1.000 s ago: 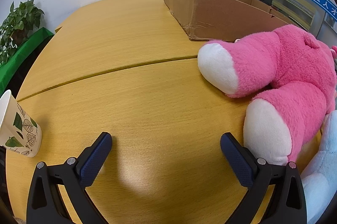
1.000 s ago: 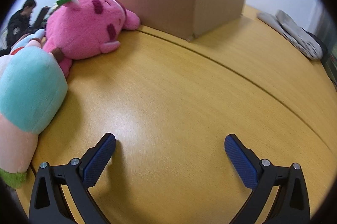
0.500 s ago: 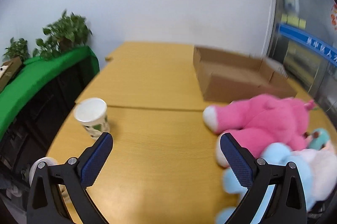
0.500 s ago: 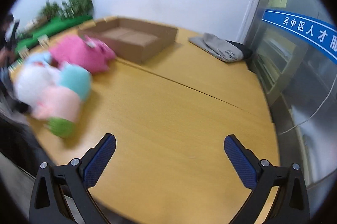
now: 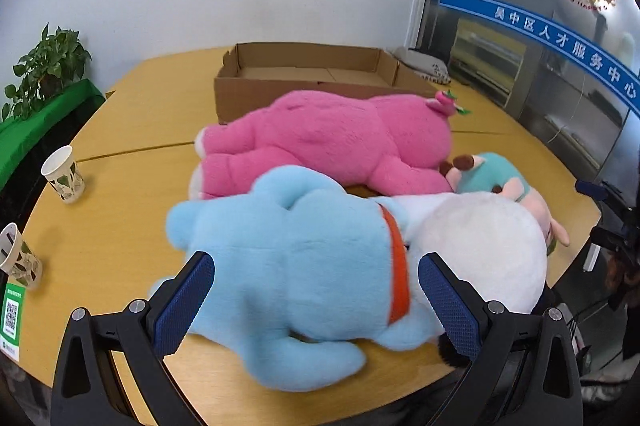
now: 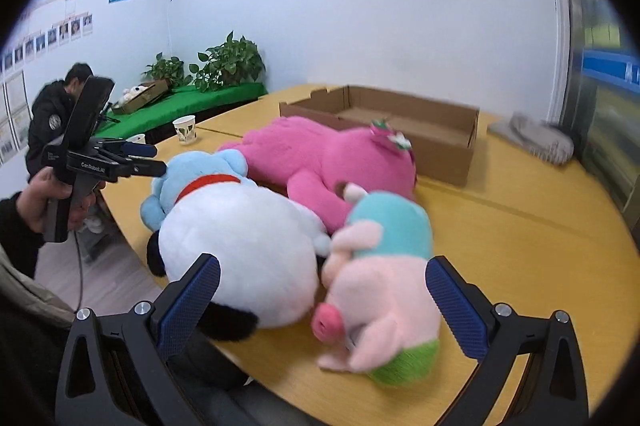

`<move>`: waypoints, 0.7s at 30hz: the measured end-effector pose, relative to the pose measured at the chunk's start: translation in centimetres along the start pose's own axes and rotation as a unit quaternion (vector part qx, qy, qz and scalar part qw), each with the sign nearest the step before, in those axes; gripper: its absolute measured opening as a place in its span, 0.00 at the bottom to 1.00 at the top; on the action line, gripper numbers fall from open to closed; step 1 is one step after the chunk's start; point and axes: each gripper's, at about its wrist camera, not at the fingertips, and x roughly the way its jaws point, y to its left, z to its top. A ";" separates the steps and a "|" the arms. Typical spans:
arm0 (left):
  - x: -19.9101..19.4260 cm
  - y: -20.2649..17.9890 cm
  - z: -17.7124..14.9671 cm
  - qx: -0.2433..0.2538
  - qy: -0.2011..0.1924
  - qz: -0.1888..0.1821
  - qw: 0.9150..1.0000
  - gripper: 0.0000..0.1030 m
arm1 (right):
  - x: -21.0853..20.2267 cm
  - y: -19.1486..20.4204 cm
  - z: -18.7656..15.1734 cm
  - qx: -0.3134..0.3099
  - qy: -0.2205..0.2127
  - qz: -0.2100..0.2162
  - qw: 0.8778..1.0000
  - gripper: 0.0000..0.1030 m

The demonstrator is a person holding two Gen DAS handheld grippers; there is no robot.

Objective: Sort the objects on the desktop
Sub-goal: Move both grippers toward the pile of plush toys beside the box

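Both cams have pulled back and up vs a sec ago: then they sat low over bare wood w/ the toys off to the side; now each frames the whole toy pile from the near edge of the surface (image 5: 120, 129). Reads as the approach being lined up, nothing sorted yet; the cardboard box (image 5: 308, 73) looks empty.

Left claw (image 5: 316, 302) spread wide, nothing in it, aimed at the blue plush (image 5: 288, 258), which fills the gap btwn the pads in view; can't tell if it's touching. Right claw (image 6: 320, 304) also spread wide and empty, w/ the pink pig plush (image 6: 384, 290) in front of it, nearer its right pad.

Toys lie in a tight cluster at the near edge of the surface:
- blue plush: light-blue body, orange-red collar, big white round head (image 6: 240, 250) w/ a black patch, lying on its side, partly over the edge.
- pink bear plush (image 5: 332, 141): largest, lying flat just in front of the box, strawberry on its head.
- pig: pink snout, teal back, green bottom, touching the white head.

All soft, likely to squash under a pinch.

Two paper cups (image 5: 64, 173) stand apart on the left. A grey cloth (image 6: 536, 141) lies beyond the box.
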 end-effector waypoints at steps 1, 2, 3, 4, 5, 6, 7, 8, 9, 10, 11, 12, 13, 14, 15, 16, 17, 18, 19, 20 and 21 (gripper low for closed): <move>0.2 -0.4 0.0 0.004 0.001 0.007 1.000 1.00 | 0.0 1.0 0.1 -0.016 -0.002 -0.013 1.000 1.00; 0.2 -0.7 0.0 0.007 0.000 0.012 1.000 1.00 | 0.0 1.9 0.2 -0.028 -0.004 -0.024 0.999 1.00; 0.3 -1.2 -0.1 0.009 0.001 0.015 1.000 1.00 | 0.0 2.7 0.2 -0.038 -0.008 -0.036 0.999 1.00; 0.3 -1.7 -0.2 0.009 0.002 0.016 1.000 1.00 | -0.1 3.4 0.2 -0.042 -0.016 -0.047 0.998 1.00; 0.3 -1.9 -0.3 0.005 0.004 0.015 1.000 1.00 | -0.3 3.7 0.1 -0.041 -0.022 -0.049 0.998 1.00; 0.2 -2.0 -0.4 0.001 0.005 0.013 1.000 1.00 | -0.4 3.7 0.1 -0.036 -0.026 -0.043 0.998 1.00; 0.2 -2.1 -0.5 -0.002 0.006 0.012 1.000 1.00 | -0.5 3.8 0.1 -0.028 -0.028 -0.032 0.999 1.00; 0.2 -2.1 -0.6 -0.005 0.006 0.012 1.000 1.00 | -0.5 3.9 0.3 -0.014 -0.027 -0.015 0.999 1.00; 0.1 -2.1 -0.7 -0.008 0.006 0.014 1.000 1.00 | -0.3 4.1 0.4 0.003 -0.025 -0.003 1.000 1.00; 0.1 -2.1 -0.8 -0.011 0.006 0.016 1.000 1.00 | -0.1 4.4 0.6 0.017 -0.020 0.004 1.000 1.00; 0.1 -2.1 -0.9 -0.014 0.006 0.018 1.000 1.00 | 0.3 4.8 0.7 0.028 -0.013 0.002 1.000 1.00; 0.0 -2.1 -1.0 -0.017 0.006 0.020 1.000 1.00 | 0.7 5.3 0.7 0.034 -0.007 0.000 0.999 1.00; 0.0 -2.0 -1.1 -0.022 0.006 0.017 1.000 1.00 | 1.1 5.9 0.7 0.032 -0.003 -0.002 0.999 1.00; 0.0 -1.9 -1.3 -0.027 0.007 0.011 1.000 1.00 | 1.4 6.5 0.6 0.028 0.001 -0.002 1.000 1.00; 0.0 -1.9 -1.4 -0.029 0.008 0.006 1.000 1.00 | 1.6 7.0 0.4 0.021 0.005 0.002 1.000 1.00; 0.0 -1.9 -1.6 -0.031 0.009 0.002 0.999 1.00 | 1.8 7.4 0.2 0.016 0.009 0.008 1.000 1.00; 0.0 -1.8 -1.8 -0.032 0.010 -0.001 0.999 1.00 | 2.0 7.5 0.0 0.015 0.015 0.019 1.000 1.00; -0.1 -1.8 -2.0 -0.032 0.010 -0.007 0.999 1.00 | 2.2 7.6 -0.2 0.014 0.021 0.029 0.999 1.00; -0.2 -1.7 -2.2 -0.033 0.009 -0.015 0.999 1.00 | 2.4 7.7 -0.4 0.014 0.028 0.038 0.999 1.00; -0.3 -1.7 -2.3 -0.033 0.008 -0.024 0.999 1.00 | 2.7 7.4 -0.6 0.019 0.037 0.044 0.998 1.00; -0.3 -1.7 -2.4 -0.034 0.010 -0.042 0.998 1.00 | 3.1 7.0 -0.8 0.029 0.046 0.046 0.997 1.00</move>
